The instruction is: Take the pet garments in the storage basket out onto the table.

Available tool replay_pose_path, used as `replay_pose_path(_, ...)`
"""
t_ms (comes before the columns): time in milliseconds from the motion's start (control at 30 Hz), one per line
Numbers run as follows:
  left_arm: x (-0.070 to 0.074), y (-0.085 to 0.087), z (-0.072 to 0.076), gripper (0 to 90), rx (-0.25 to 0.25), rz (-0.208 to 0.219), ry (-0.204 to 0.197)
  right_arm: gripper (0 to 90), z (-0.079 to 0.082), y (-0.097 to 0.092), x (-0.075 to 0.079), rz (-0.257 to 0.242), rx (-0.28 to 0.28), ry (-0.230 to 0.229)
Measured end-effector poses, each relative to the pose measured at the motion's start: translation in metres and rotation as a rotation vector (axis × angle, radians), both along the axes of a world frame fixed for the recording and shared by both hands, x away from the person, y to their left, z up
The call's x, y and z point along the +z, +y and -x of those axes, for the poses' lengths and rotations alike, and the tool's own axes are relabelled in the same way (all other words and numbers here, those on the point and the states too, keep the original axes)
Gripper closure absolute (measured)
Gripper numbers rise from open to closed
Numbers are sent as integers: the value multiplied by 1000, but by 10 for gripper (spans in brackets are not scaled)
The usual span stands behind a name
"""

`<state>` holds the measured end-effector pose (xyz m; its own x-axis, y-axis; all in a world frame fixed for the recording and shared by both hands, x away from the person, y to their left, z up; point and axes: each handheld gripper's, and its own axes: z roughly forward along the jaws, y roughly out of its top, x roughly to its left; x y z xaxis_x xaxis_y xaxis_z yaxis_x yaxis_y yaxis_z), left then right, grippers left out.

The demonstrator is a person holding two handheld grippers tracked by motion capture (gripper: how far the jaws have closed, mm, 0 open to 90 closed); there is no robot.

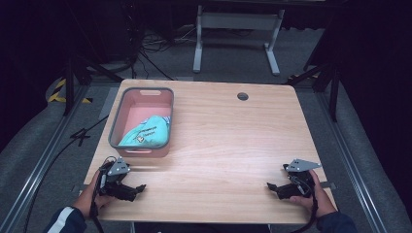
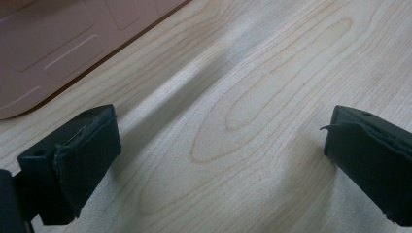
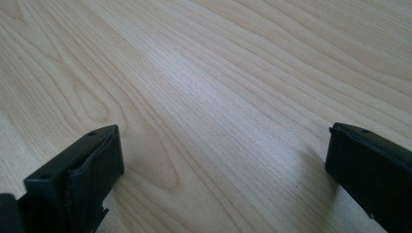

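Your left gripper [image 1: 137, 188] rests wide open at the tabletop's [image 1: 233, 145] near-left edge, just short of the pink bin [image 1: 141, 148] holding a crumpled teal cloth [image 1: 148, 131]. Bare pale wood runs clear across the middle. Your right gripper [image 1: 271, 187] sits open near the right edge.

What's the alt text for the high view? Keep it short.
A person's two hands rest at the near edge of a light wooden table, each holding an open, empty black gripper: the left gripper near the left corner, the right gripper near the right. A pink bin on the table's left side holds a crumpled teal cloth.
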<state>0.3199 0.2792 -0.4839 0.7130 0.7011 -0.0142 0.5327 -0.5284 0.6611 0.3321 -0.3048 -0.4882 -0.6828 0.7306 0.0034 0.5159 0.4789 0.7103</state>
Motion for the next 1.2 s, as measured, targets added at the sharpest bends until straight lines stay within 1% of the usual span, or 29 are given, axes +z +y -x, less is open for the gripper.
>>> replay_pose_path(333,0,0,0,1,0,-1,-2,6,0,0,0,0,0,0)
replay_pose_path(400,0,2,2,3,-6,-6,-5,6,0,0,0,0,0,0)
replay_pose_path(467,3,3,1,3,-18,-24,13,6,0,0,0,0,-1,0)
replay_pose_path(500,4,3,0,3,-19,-34,33,6,0,0,0,0,-1,0)
replay_pose_path(533,6,3,-1,11,-21,-46,37,6,0,0,0,0,-1,0)
replay_pose_path(567,7,3,0,46,-30,-43,30,6,0,0,0,0,-2,0)
replay_pose_path(600,8,2,0,89,-45,-38,34,6,0,0,0,0,-2,0)
replay_pose_path(633,8,2,0,114,-45,-38,34,6,0,0,0,0,-2,0)
replay_pose_path(667,10,1,0,114,-45,-49,29,6,0,0,0,-1,-4,1)
replay_pose_path(700,11,0,1,163,-40,-50,19,6,0,0,0,0,-4,1)
replay_pose_path(733,12,0,1,183,-41,-59,12,6,0,0,0,0,-4,1)
replay_pose_path(767,13,-1,2,183,-39,-64,8,6,0,0,0,0,-4,1)
replay_pose_path(833,18,1,4,173,-42,-60,-3,6,0,0,0,0,-4,1)
replay_pose_path(867,21,2,5,183,-37,-50,-11,6,0,0,0,-1,-4,2)
replay_pose_path(933,26,3,7,192,-39,-42,-19,6,0,0,0,0,-3,0)
replay_pose_path(967,28,3,7,206,-41,-39,-30,6,0,0,0,0,-3,0)
replay_pose_path(1033,33,3,8,210,-42,-28,-33,6,0,0,0,0,-4,1)
replay_pose_path(1100,39,3,9,215,-39,-40,-50,6,0,0,0,-1,-4,1)
replay_pose_path(1133,43,3,9,215,-44,-35,-55,6,0,0,0,-1,-4,1)
replay_pose_path(1167,43,3,9,215,-44,-35,-55,6,0,0,0,-1,-4,1)
replay_pose_path(1200,48,3,10,215,-38,-21,-66,6,0,0,0,-1,-4,1)
